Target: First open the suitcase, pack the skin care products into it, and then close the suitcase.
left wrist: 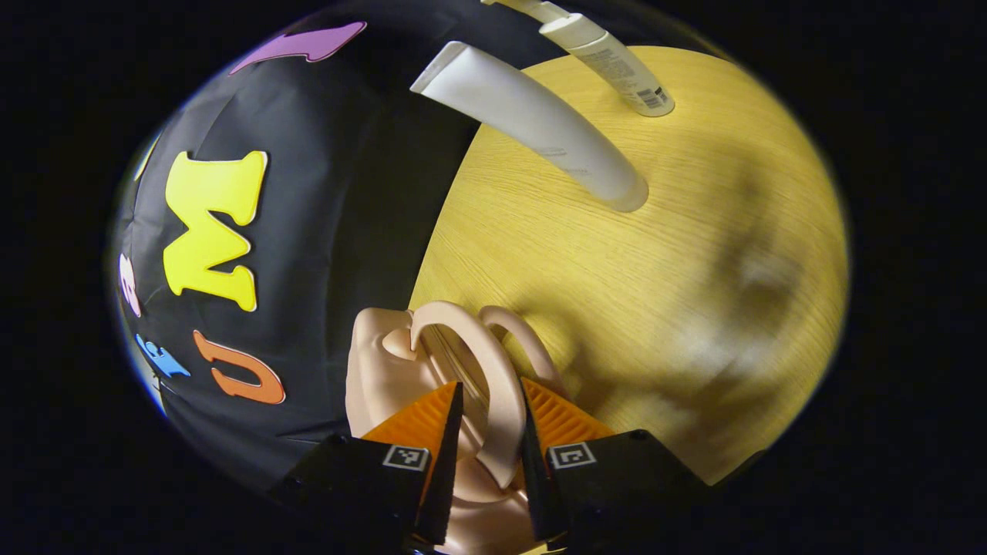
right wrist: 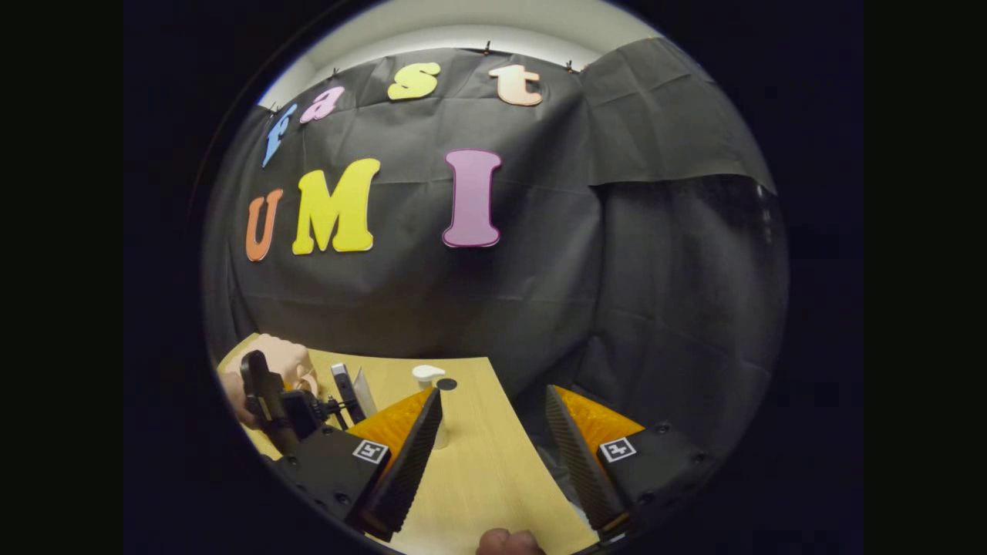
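a: start at your left gripper. what's between the fingers?

b: in the left gripper view your fingers are clamped on the pale pink handle of the suitcase. one finger sits on each side of the loop and both press on it. a second pink loop stands just behind the first.

a: and the suitcase itself?

b: the pink shell is right under your gripper, at the table's edge next to the black booth cloth. i cannot tell from here whether it is open or closed.

a: farther out?

b: the light wooden table spreads beyond it. two skin care tubes stand well apart from the case: a white tube nearer you, and a second tube with a barcode beyond it, near the far edge.

a: now your right gripper.

b: in the right gripper view your fingers stand wide apart with nothing between them, held above the table near its corner. just past the left-hand finger a small white pump bottle stands on the wood. farther left you can see your other gripper and the hand holding it, with the pink suitcase behind.
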Motion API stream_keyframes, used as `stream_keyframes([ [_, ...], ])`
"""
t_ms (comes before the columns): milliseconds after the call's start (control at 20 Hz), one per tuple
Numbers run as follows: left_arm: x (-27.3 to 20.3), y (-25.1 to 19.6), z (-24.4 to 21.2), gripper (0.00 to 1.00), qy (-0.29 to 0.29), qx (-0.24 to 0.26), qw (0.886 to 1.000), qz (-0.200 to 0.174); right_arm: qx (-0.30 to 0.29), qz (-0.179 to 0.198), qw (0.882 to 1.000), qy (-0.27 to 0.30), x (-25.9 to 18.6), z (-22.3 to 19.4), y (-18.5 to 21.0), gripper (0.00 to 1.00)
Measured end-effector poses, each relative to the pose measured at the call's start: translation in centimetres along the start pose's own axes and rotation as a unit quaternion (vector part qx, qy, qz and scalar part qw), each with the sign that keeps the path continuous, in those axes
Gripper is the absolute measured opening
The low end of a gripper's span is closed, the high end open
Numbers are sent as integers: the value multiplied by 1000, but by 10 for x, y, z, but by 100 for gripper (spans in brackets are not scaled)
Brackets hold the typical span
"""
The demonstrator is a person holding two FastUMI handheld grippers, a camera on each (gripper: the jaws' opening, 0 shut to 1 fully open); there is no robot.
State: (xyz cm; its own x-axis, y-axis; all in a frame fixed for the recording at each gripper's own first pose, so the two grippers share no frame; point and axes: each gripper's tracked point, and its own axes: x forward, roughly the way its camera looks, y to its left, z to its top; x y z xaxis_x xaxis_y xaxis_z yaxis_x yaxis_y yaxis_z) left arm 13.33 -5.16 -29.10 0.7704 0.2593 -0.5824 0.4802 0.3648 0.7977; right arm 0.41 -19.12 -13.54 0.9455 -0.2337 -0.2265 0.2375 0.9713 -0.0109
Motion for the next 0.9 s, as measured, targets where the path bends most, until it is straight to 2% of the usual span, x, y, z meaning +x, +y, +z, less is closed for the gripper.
stream_keyframes([
  [50, 0, -2, -3, 22, 1, 1, 1000, 0, -1, 0, 1000, -2, -2, 1, 1, 81],
  [200, -5, 6, 3, 18, -13, -9, 1000, 4, -5, -2, 1000, -10, -7, 6, 3, 81],
  [450, -34, 34, -2, 10, -47, -83, 995, 3, -6, -6, 1000, -15, -16, 14, 9, 81],
  [550, -52, 54, -4, 8, -72, -117, 990, 21, -9, -3, 1000, -22, -20, 22, 17, 81],
  [750, -81, 107, -19, 5, -118, -200, 972, 42, -24, 9, 999, -41, -27, 45, 40, 81],
  [900, -106, 160, -44, 4, -164, -299, 939, 52, -31, 21, 998, -57, -31, 64, 61, 80],
])
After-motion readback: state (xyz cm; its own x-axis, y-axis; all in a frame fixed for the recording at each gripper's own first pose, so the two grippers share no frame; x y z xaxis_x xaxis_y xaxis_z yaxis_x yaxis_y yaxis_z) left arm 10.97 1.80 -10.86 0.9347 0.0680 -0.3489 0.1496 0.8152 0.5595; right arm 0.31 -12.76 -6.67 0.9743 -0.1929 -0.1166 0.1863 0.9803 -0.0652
